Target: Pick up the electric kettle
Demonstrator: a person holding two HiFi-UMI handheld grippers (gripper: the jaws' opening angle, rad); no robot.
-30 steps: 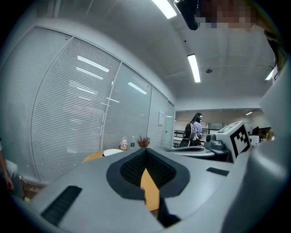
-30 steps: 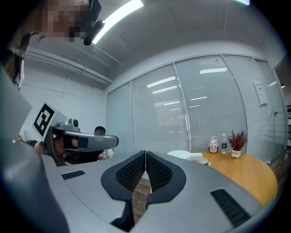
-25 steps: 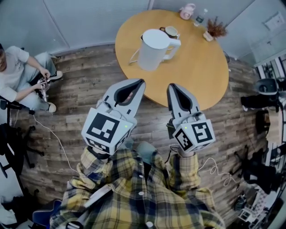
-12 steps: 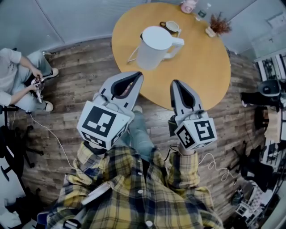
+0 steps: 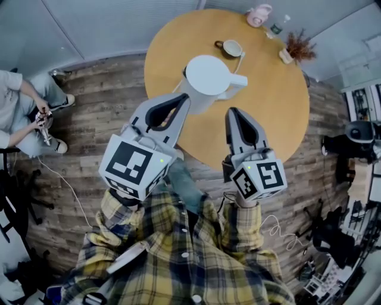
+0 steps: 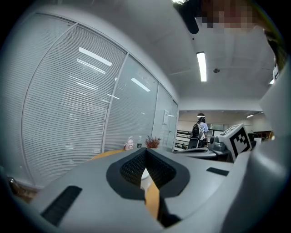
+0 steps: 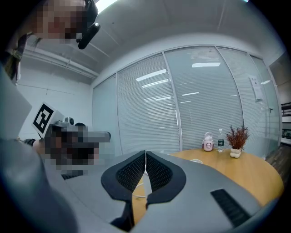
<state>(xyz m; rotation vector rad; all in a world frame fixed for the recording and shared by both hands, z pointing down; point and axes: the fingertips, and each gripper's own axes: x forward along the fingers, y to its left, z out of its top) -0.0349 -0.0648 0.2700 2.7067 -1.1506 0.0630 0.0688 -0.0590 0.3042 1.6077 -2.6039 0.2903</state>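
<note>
The white electric kettle stands on the round wooden table, its handle pointing right. My left gripper is shut and empty, with its tips just short of the kettle's near left side. My right gripper is also shut and empty, over the table's near edge, below and right of the kettle. In the left gripper view the left gripper shows its jaws closed tip to tip. The right gripper view shows the right gripper the same way. The jaws hide most of the kettle in both gripper views.
Beyond the kettle on the table are a cup, a pink container, a small bottle and a potted dried plant. A person sits at the left. Cables lie on the wooden floor, and chairs stand at the right.
Both grippers have moved forward toward the table, still shut. The kettle is now much closer to their tips, and the left tips have reached it.
</note>
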